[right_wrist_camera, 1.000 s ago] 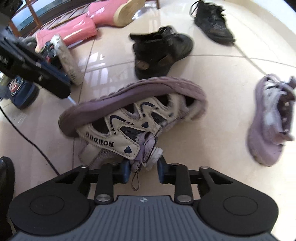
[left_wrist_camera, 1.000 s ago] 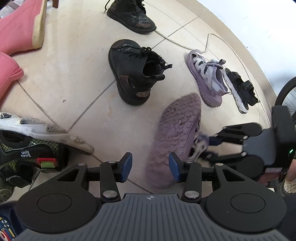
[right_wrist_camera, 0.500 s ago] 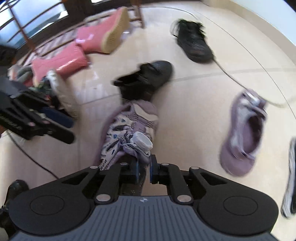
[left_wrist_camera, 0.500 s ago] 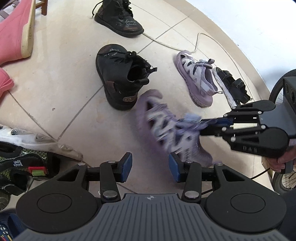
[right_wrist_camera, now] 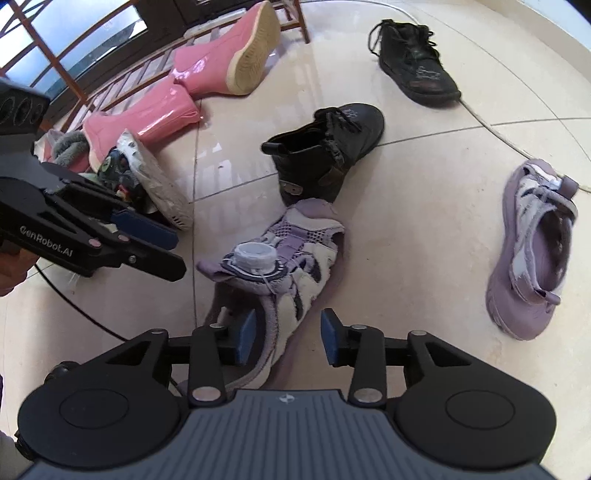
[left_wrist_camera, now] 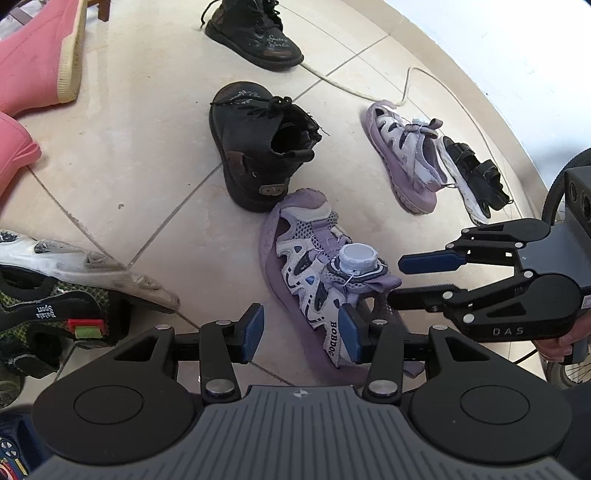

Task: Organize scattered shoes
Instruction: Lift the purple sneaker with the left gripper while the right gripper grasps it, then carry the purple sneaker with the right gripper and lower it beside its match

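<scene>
A purple and white sandal shoe with a round dial lies upright on the tiled floor, its toe against a black boot. My right gripper hovers over its heel; the jaws are opening, the heel sits between them and the pads do not press it. Its twin purple shoe lies apart to the right. My left gripper stands open just left of the shoe, holding nothing.
A second black shoe lies farther off, with pink boots by a wooden rack. A black and white sandal sits beside the twin shoe. A green sports shoe lies at left. A white cable crosses the floor.
The right gripper held the purple shoe sole-up, turned it over and set it down by the black boot. Its jaws have let go and spread. The left gripper stayed still.
</scene>
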Available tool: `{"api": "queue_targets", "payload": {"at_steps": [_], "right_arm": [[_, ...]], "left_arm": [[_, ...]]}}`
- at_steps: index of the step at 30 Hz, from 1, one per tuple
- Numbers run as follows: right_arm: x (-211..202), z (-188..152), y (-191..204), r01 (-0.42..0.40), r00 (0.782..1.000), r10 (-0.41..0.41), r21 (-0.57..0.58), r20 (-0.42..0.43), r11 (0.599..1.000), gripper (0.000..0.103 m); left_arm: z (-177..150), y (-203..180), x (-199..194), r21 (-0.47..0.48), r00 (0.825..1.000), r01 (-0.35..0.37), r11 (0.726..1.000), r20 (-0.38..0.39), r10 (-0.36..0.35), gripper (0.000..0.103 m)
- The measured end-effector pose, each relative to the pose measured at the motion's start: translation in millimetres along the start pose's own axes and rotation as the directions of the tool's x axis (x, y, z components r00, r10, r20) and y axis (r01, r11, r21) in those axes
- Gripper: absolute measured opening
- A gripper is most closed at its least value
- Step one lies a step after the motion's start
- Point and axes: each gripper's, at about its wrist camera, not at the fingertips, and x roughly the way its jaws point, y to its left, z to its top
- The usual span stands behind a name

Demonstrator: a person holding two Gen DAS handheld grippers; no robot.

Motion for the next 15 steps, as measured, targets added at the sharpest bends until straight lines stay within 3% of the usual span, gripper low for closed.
{"api": "queue_targets", "payload": {"at_steps": [9, 13, 15], "right_arm": [[27, 11, 15, 0.067, 0.998, -0.065, -0.106, 0.02, 0.992, 0.044], [38, 15, 19, 0.093, 0.996, -0.093, -0.152, 0.006, 0.984, 0.04], [39, 17, 20, 0.109, 0.994, -0.11, -0.165, 0.004, 0.98, 0.032]], "left_arm": [[-3, 8, -2, -0.022, 1.0, -0.012, 1.0, -0.002, 0.012, 0.048], [-4, 11, -4, -0.028, 1.0, -0.016, 0.999, 0.001, 0.016, 0.048], [-4, 11, -5, -0.029, 1.0, -0.019, 0.999, 0.003, 0.019, 0.048]]}}
